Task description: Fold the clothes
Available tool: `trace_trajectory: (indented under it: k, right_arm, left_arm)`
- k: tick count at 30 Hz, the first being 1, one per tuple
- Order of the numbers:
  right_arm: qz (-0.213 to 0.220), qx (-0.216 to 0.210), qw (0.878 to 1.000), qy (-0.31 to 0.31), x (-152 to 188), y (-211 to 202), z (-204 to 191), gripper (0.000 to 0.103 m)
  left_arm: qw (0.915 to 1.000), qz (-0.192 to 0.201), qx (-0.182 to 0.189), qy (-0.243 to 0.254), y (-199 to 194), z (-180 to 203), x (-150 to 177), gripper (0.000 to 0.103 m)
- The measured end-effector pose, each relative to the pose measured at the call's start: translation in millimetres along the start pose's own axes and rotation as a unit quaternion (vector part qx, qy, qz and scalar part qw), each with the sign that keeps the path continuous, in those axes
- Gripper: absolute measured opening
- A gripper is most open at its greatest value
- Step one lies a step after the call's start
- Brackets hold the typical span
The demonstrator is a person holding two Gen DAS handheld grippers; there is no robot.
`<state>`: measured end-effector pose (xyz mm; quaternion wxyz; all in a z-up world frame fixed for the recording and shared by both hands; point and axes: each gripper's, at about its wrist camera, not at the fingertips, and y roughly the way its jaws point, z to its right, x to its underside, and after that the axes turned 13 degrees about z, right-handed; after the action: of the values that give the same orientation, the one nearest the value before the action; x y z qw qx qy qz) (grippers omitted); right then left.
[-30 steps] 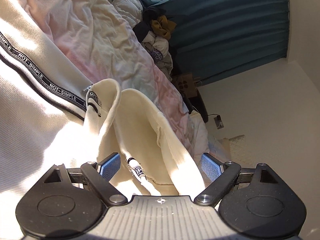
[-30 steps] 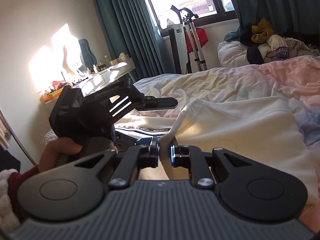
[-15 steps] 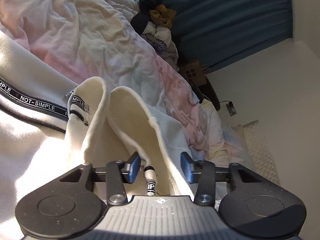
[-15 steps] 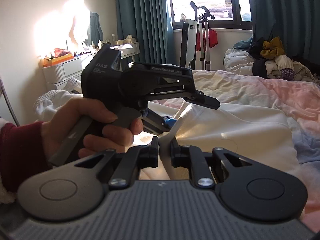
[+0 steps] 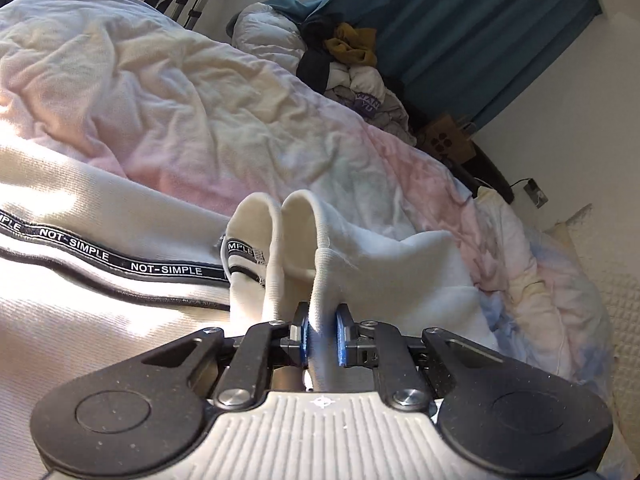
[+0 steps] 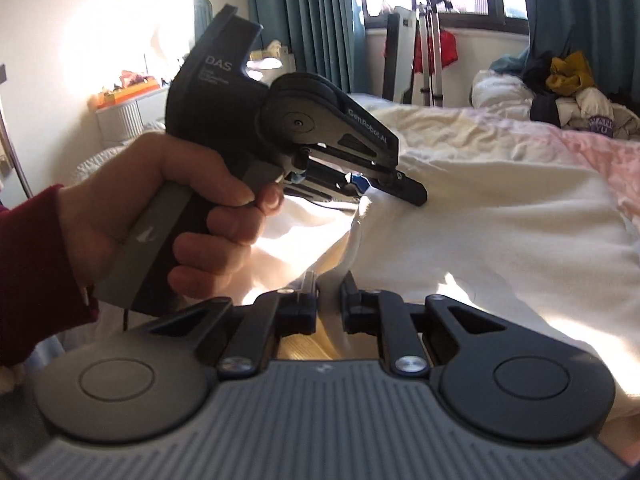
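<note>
While both tongs hold the same cream hoodie (image 5: pixel 120 312), the fold turns on the line between the two grips. Left gripper (image 5: pixel 320 334): pads pinched on a rolled edge of the hood, low centre of the left view; cloth rises up-frame in two loops. Right gripper (image 6: pixel 328 304): jaws drawn nearly together on a cloth edge at lower centre of the right view; contact looks like a hold, though the pads are partly hidden. In that view the left gripper (image 6: pixel 384 186) sits up-frame, just above the right's fingers, so the grips lie near each other along one edge. Garment body spreads to frame right, lying on the rumpled pink bedspread (image 5: pixel 208 120). "NOT-SIMPLE" tape (image 5: pixel 120 264) runs left across the left view, marking the long axis. Clothes pile (image 6: pixel 572 96) upper right, well apart. Person's hand (image 6: pixel 180 220) crowds the left; nothing else blocks
</note>
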<state>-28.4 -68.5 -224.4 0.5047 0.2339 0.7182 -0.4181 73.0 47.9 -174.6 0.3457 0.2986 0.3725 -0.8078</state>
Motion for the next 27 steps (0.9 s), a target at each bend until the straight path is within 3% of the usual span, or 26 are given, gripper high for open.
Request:
trace_trajectory:
  k: [1, 7, 9, 11, 16, 23, 26, 27]
  right_arm:
    - [-0.017, 0.005, 1.0, 0.005, 3.7, 5.1, 2.4, 0.017]
    - [-0.015, 0.015, 0.999, 0.034, -1.5, -4.4, 8.7, 0.019]
    - [-0.017, 0.025, 0.999, 0.035, -3.4, -11.3, 8.4, 0.019]
    - [-0.014, 0.034, 0.999, 0.038, -6.1, -18.7, 9.4, 0.019]
    - [0.006, 0.049, 0.997, 0.057, -14.5, -36.9, 18.0, 0.022]
    - [0.032, 0.059, 0.995, 0.077, -22.0, -49.4, 26.3, 0.03]
    - [0.051, 0.046, 0.995, 0.072, -26.5, -55.0, 23.8, 0.039]
    - [0.059, 0.039, 0.995, 0.071, -27.4, -57.4, 22.3, 0.046]
  left_arm:
    - [0.9999, 0.0, -0.007, 0.009, -0.5, 1.4, 2.6, 0.019]
    - [0.9972, 0.001, -0.045, 0.06, -3.4, 9.8, 18.4, 0.035]
    - [0.994, 0.014, -0.065, 0.088, -24.2, 28.8, 17.4, 0.041]
    - [0.9894, 0.028, -0.084, 0.115, -45.0, 47.8, 16.4, 0.058]
    - [0.9759, 0.062, -0.128, 0.165, -101.5, 93.7, 14.1, 0.081]
    - [0.9601, 0.069, -0.173, 0.208, -176.8, 151.2, 15.7, 0.09]
    - [0.9555, 0.059, -0.193, 0.216, -200.8, 178.1, 17.0, 0.093]
    - [0.9535, 0.053, -0.199, 0.22, -209.1, 188.5, 17.7, 0.093]
